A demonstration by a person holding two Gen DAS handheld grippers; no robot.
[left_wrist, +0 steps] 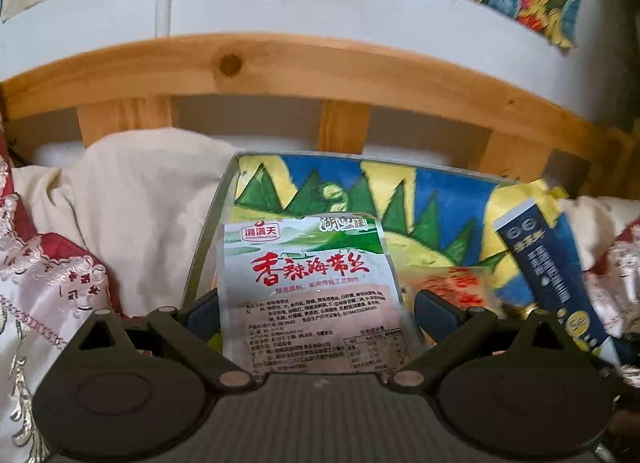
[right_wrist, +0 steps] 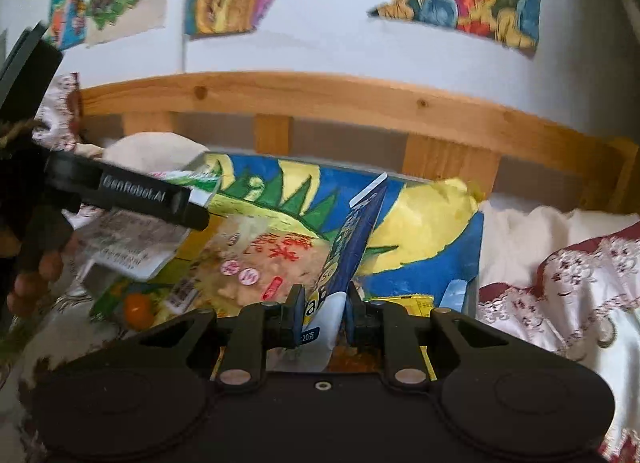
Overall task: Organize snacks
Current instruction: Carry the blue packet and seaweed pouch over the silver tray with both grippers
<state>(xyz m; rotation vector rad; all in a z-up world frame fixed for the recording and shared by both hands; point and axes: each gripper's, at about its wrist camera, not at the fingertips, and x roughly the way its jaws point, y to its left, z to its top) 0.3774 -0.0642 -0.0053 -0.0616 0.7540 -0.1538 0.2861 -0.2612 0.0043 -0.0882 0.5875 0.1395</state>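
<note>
While you hold both grippers over the painted tray (left_wrist: 436, 199), each of them has a snack clamped in its jaws. Your left gripper (left_wrist: 316, 313) is closed across the width of a flat silver seaweed packet (left_wrist: 304, 263) with red Chinese lettering; its blue pads press on the packet's two side edges, and the packet stands up over the near left part of the tray, print facing the camera. Your right gripper (right_wrist: 322, 313) is closed tight on a slim dark blue stick pack (right_wrist: 354, 239), pinching its white lower end, so the stick rises edge-on above the middle of the tray and leans to the right. In the left wrist view that same blue stick hangs over the tray's right side.

Inside the tray, below the two held items, lies a clear bag with red characters (right_wrist: 256, 263), and to its left, toward the tray's near left corner, a green pack with an orange fruit picture (right_wrist: 128, 303). A yellow packet (right_wrist: 408, 299) shows at the near right of the tray.

Your hand (right_wrist: 36, 263) on the left tool is visible left of the tray. Behind the tray runs a wooden bed rail (left_wrist: 304, 71), and cream bedding (left_wrist: 136, 199) lies to the tray's left.
</note>
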